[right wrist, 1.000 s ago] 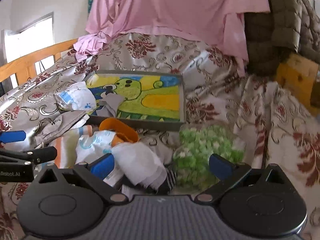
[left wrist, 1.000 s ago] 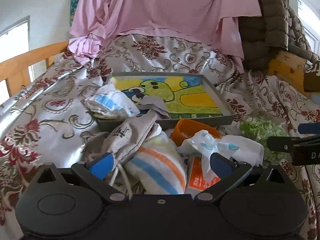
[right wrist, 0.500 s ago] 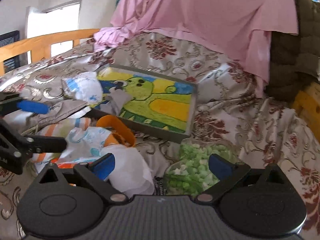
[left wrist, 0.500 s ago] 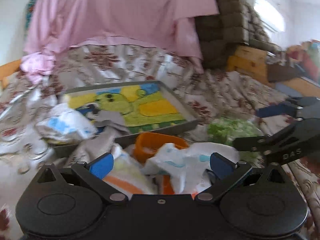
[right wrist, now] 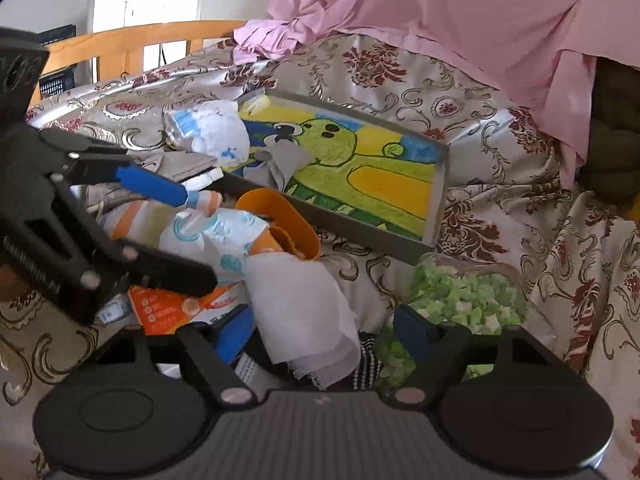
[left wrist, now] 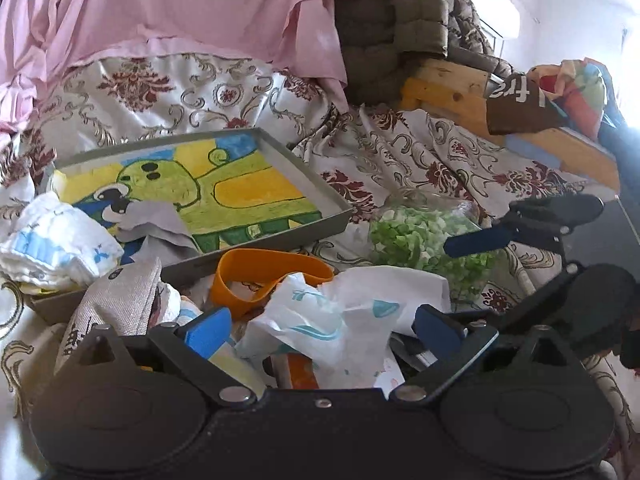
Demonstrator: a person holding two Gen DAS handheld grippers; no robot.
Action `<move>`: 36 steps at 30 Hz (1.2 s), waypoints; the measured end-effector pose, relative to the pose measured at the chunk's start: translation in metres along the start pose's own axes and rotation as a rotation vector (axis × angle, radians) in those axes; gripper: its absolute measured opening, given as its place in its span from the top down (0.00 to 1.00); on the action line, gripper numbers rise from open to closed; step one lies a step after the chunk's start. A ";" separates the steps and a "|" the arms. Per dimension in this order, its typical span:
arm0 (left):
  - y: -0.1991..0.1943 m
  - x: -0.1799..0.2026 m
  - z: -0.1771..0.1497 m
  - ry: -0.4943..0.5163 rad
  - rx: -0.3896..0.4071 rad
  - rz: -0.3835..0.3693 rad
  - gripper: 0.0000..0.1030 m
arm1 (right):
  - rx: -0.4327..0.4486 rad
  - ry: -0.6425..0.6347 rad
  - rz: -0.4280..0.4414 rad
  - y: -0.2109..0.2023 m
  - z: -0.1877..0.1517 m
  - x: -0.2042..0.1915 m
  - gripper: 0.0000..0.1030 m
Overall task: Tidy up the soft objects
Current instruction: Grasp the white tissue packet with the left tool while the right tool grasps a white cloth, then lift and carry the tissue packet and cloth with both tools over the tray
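a heap of soft things lies on the floral satin bedspread [left wrist: 400, 148], just in front of the grey shallow tray with a yellow and green cartoon drawing on its floor [left wrist: 304, 184]. on top of the heap is a crumpled white cloth with pale blue prints [left wrist: 320, 320], and beside it a plain white gauzy cloth [right wrist: 296, 312] that hangs over a dark striped piece. an orange plastic ring-shaped cup [left wrist: 264, 272] pokes out behind them, touching the tray's near wall. an orange-and-blue striped towel [right wrist: 136, 216] and a grey woven drawstring bag [left wrist: 116, 300] lie on the left side of the heap, and an orange printed packet [right wrist: 172, 308] sits under the cloths. a folded white diaper with blue marks [left wrist: 52, 240] rests over the tray's left corner, next to a grey rag [left wrist: 156, 224] inside the tray. to the right of the heap sits a clear bag of green foam bits [right wrist: 464, 300].

the left gripper [left wrist: 324, 328] stands wide, its blue pads either side of the printed cloth without pressing it. the right gripper [right wrist: 320, 332] is closing, the gauzy cloth between its pads but not yet pinched. a pink sheet [right wrist: 460, 8] drapes behind.
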State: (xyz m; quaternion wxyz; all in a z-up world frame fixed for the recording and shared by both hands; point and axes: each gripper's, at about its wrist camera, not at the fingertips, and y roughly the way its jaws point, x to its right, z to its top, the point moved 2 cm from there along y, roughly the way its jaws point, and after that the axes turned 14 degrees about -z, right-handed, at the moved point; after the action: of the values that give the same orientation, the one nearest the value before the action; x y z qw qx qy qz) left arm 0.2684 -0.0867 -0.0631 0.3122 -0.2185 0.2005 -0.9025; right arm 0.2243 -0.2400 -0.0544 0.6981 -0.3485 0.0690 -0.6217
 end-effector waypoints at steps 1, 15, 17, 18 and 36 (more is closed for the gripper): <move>0.001 -0.003 0.001 -0.012 -0.002 -0.008 0.05 | -0.004 -0.002 0.003 0.001 0.000 -0.001 0.21; 0.017 -0.016 0.000 -0.101 -0.062 -0.050 0.19 | -0.024 -0.053 0.021 0.016 -0.001 -0.016 0.37; 0.016 -0.019 0.000 -0.114 -0.061 -0.049 0.20 | -0.031 -0.051 0.025 0.018 -0.002 -0.017 0.38; 0.016 -0.019 0.000 -0.120 -0.057 -0.048 0.20 | -0.033 -0.044 0.028 0.018 -0.002 -0.016 0.39; 0.008 -0.034 0.001 -0.235 -0.009 -0.055 0.31 | -0.070 0.046 0.051 0.025 -0.001 -0.011 0.73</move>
State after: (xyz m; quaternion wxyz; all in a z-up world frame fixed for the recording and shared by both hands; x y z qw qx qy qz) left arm 0.2966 -0.0710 -0.0757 0.3079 -0.3295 0.1603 -0.8780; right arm 0.2417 -0.2304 -0.0730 0.6992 -0.3566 0.1154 -0.6088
